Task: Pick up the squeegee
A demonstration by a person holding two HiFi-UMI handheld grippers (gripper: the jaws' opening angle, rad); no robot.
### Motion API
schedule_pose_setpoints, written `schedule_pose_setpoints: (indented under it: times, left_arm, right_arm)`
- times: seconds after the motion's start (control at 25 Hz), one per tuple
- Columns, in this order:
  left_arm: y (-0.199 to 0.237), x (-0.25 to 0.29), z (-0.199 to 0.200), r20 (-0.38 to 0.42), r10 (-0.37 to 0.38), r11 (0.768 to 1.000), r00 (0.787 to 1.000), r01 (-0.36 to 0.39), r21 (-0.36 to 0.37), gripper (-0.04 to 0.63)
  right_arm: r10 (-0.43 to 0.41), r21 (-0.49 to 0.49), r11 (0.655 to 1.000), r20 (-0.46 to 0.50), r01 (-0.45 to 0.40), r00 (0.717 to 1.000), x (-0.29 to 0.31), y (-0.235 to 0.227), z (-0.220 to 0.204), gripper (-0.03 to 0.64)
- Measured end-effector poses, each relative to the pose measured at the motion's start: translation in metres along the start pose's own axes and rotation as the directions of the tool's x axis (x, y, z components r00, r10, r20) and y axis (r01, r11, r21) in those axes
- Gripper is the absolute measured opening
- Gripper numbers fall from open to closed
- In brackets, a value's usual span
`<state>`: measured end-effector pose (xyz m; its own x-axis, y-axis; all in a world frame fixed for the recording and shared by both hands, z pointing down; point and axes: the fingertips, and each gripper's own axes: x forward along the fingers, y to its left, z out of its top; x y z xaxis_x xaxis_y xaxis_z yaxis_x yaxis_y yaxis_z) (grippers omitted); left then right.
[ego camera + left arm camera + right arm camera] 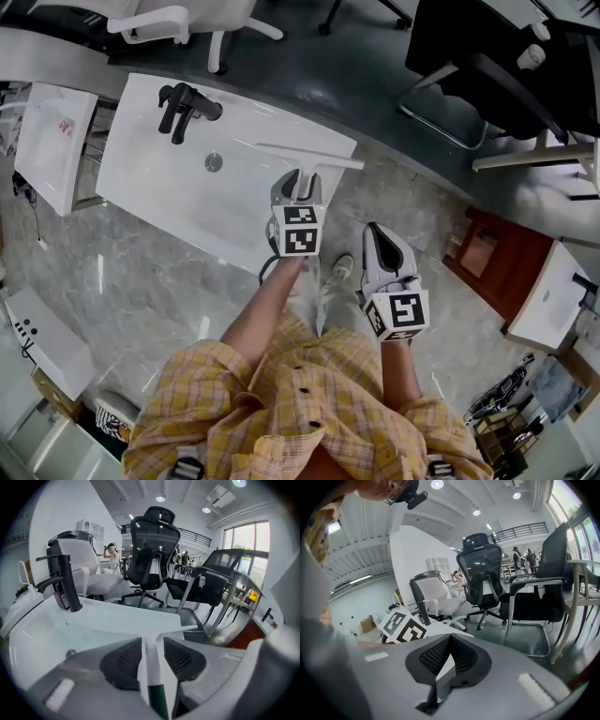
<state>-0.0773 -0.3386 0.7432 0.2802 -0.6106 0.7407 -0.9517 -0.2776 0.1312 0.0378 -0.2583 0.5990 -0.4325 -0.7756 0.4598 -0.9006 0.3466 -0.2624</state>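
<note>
Left gripper is out in front and pitched down. Its jaws are spread wide, with the squeegee handle between them, not pinched. Right gripper sits beside it, a little nearer the body, jaws closed together with nothing in them. Both bare forearms reach forward from yellow checked sleeves.
</note>
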Motion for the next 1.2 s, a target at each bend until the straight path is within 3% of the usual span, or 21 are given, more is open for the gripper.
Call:
schedule_pose_setpoints:
  times: [0.6,1.2]
  left_arm:
    - [0.007,0.018,-0.01,-0.028,0.04,0.999,0.999,-0.041,-0.03,0.112]
    - [0.007,0.004,-0.004,0.016,0.057,0.997,0.998,-0.057,-0.045,0.087]
  right_arm:
    - [-0.011,0.012,1.0,-0.005,0.011,1.0,-0.004,-0.002,-0.006,0.0]
    - [-0.045,0.036,0.998,0.001,0.045,0.999,-0.023,-0.008,-0.007,-0.001]
